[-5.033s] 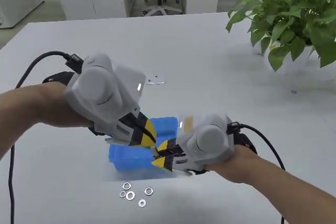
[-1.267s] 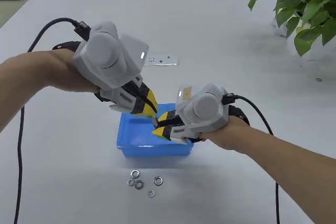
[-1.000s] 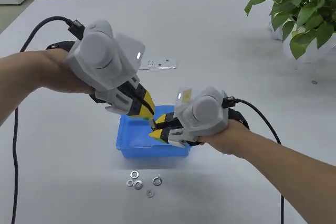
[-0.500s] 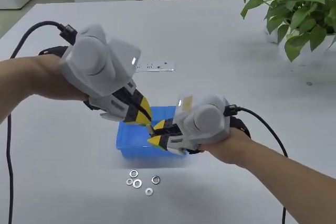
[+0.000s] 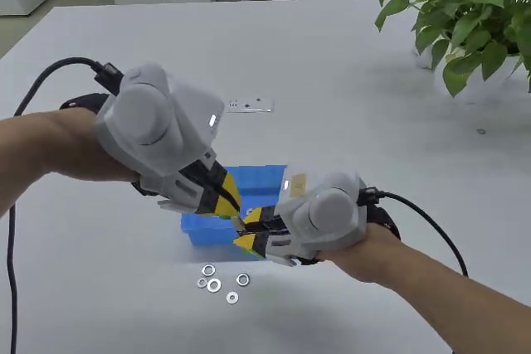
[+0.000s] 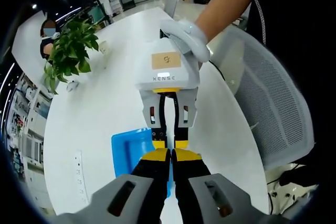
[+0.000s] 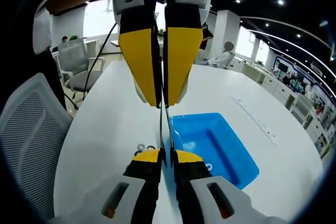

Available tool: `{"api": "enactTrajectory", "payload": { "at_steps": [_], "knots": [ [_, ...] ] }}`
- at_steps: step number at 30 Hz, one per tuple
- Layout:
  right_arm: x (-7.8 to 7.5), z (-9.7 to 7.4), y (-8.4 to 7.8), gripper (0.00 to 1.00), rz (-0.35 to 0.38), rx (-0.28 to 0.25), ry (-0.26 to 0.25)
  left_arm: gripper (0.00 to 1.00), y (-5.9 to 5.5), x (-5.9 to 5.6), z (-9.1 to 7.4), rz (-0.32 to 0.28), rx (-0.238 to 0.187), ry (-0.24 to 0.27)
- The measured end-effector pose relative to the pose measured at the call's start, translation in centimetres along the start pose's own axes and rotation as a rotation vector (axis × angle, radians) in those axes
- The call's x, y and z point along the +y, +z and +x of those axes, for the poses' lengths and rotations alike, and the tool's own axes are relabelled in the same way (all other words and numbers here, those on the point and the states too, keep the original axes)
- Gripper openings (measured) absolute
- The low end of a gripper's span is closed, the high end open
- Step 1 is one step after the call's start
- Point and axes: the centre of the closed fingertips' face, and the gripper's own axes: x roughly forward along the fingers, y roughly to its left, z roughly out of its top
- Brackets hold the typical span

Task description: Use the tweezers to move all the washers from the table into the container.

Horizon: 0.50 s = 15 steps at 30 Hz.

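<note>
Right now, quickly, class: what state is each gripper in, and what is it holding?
Left gripper: shut on the tweezers.
Right gripper: shut on the same tweezers, at their other end.

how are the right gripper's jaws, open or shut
Shut: the right gripper has its jaws closed on the thin tweezers, seen in its own view.

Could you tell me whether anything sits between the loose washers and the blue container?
Nothing visible does: bare table separates the washers from the near wall of the blue container. The left hand-held gripper and right hand-held gripper hover above it.
</note>
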Motion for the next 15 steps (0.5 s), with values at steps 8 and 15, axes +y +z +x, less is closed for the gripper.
{"api": "enactTrajectory", "payload": {
  "at_steps": [8,15],
  "knots": [
    [1.1,0.3,-0.8,0.11,-0.002,0.012,0.014,0.05,-0.3,-1.0,0.8,-0.005,0.003,-0.012],
    [2.0,0.8,-1.5,0.11,0.007,0.022,0.027,0.05,-0.7,-1.9,1.4,-0.011,0.012,-0.024]
  ]
}}
